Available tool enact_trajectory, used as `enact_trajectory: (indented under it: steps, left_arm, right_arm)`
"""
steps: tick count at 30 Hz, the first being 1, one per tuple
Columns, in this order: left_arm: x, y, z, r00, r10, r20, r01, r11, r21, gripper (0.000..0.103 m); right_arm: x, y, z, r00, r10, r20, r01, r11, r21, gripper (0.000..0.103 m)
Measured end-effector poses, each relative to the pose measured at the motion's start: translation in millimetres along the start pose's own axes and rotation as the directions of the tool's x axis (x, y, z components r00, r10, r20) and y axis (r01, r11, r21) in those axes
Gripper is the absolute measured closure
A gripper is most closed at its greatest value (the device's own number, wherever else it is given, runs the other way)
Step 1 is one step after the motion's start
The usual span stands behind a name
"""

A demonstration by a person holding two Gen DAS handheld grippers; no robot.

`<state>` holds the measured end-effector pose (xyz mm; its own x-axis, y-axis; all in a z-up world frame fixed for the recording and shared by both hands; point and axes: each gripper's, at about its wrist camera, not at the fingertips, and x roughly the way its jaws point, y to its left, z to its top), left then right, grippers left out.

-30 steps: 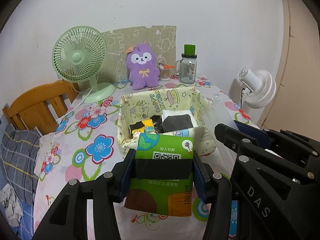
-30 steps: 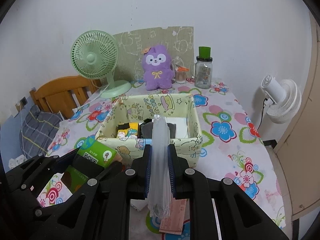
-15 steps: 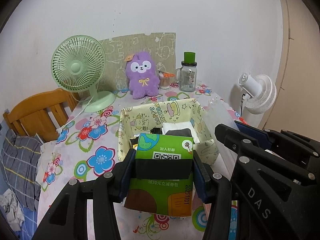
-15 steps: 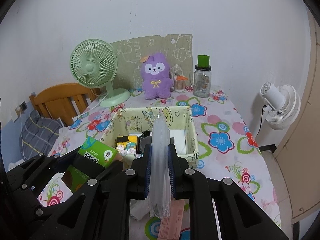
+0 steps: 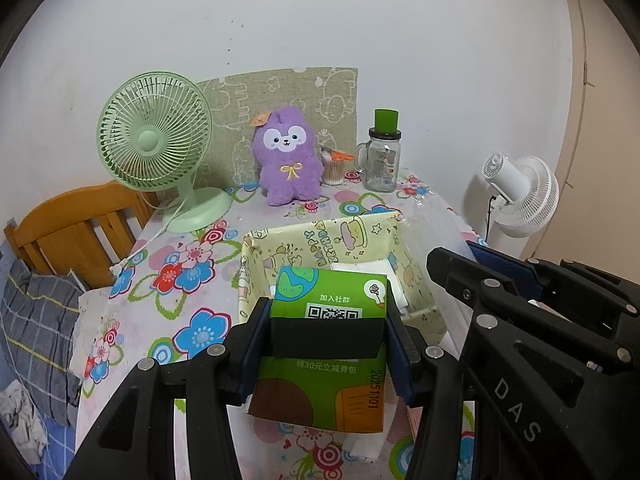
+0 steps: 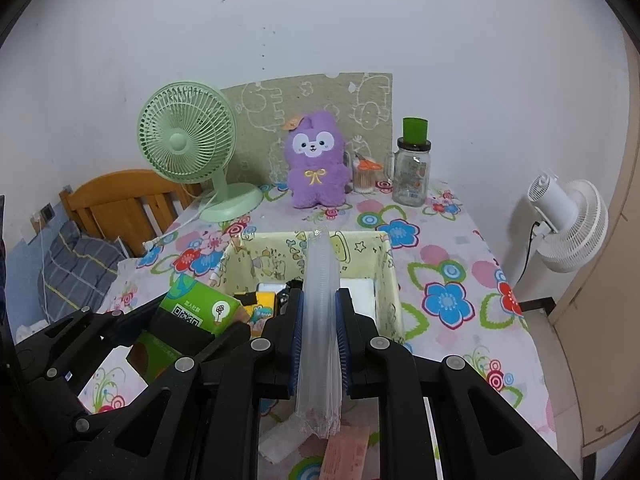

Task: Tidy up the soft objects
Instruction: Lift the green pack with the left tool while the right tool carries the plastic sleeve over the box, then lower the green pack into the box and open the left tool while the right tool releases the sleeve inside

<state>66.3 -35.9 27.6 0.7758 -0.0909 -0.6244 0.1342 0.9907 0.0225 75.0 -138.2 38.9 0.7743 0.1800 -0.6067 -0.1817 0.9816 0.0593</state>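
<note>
My left gripper [image 5: 327,340] is shut on a green tissue pack [image 5: 328,356] with a QR code, held above the table in front of the patterned fabric box [image 5: 320,236]. The pack also shows in the right wrist view [image 6: 192,312]. My right gripper [image 6: 320,336] is shut on a clear plastic sleeve of stacked cups [image 6: 319,320], held upright in front of the fabric box [image 6: 384,276]. The box holds a yellow pack [image 6: 264,304], dark items and a white pack [image 6: 362,292]. The right gripper's black frame [image 5: 540,320] shows at the right of the left wrist view.
A green desk fan [image 6: 188,148], purple plush [image 6: 316,164], glass jar with green lid [image 6: 412,168] and cotton-swab cup [image 6: 364,176] stand at the back of the floral table [image 6: 452,264]. A white fan [image 6: 568,224] stands right, a wooden chair [image 6: 120,200] left. A pink packet [image 6: 344,452] lies under the grippers.
Both grippers have pulled back and up from the box with their loads still held. The box looks smaller and lower in both views.
</note>
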Motion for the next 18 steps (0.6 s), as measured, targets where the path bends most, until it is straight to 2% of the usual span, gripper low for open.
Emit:
enact_trajectory:
  steps: [18]
  left_arm:
    - [32.8, 4.1, 25.6, 1.000, 0.006, -0.012, -0.006, 1.000, -0.007, 0.049]
  right_arm:
    - [32.0, -5.4, 22.7, 1.000, 0.022, -0.021, -0.022, 1.000, -0.001, 0.084]
